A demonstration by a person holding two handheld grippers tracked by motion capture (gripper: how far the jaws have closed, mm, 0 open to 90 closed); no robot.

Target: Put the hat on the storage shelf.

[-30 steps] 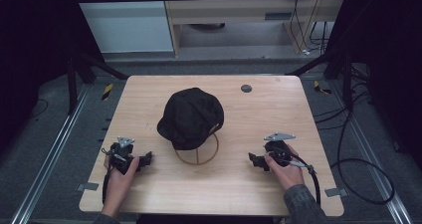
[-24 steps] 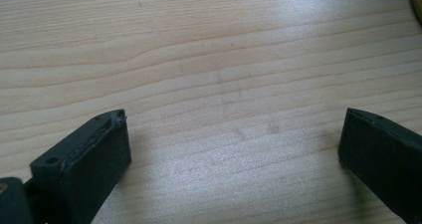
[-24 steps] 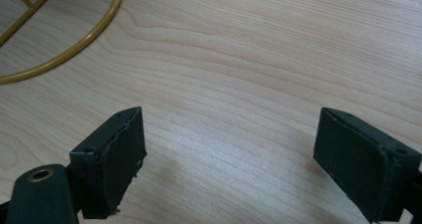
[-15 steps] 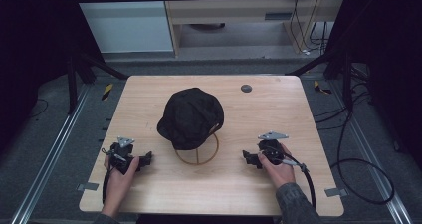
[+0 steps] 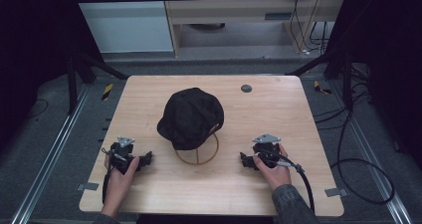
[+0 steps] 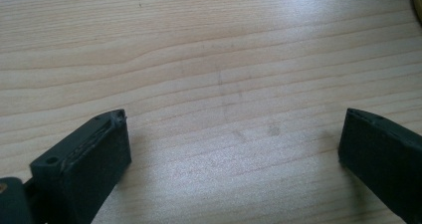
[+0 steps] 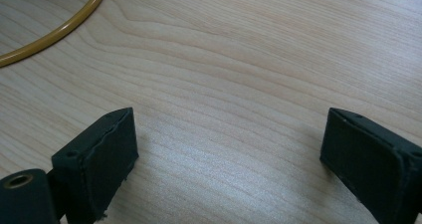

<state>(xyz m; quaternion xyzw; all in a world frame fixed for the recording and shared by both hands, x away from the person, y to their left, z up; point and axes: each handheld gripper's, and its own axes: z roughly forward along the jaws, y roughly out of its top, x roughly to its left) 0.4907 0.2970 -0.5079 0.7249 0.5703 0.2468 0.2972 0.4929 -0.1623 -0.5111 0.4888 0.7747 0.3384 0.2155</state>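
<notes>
pale wood grain runs across the desk, which stands on a dark grey floor with a light cabinet behind it. a black cap is seen near the middle of the desk, perched on a thin yellowish wire stand whose ring base lies flat on the wood. a small dark round disc is set towards the far edge, well apart from the cap.

compared with a second ago, the right gripper has been brought inwards from the right edge towards the stand, while the left gripper has been kept in place near the front left corner. this is judged as the start of an approach to the cap from the right side, with nothing grasped yet.

both claws are released: in the left gripper view the jaws are spread wide over bare wood, and in the right gripper view the same is seen, with the curved ring lying near the upper left.

the cap looks soft, matt and rounded, with fabric likely to give under pressure; the stand appears rigid, slender and smooth; the jaw pads are blocky and dull black
</notes>
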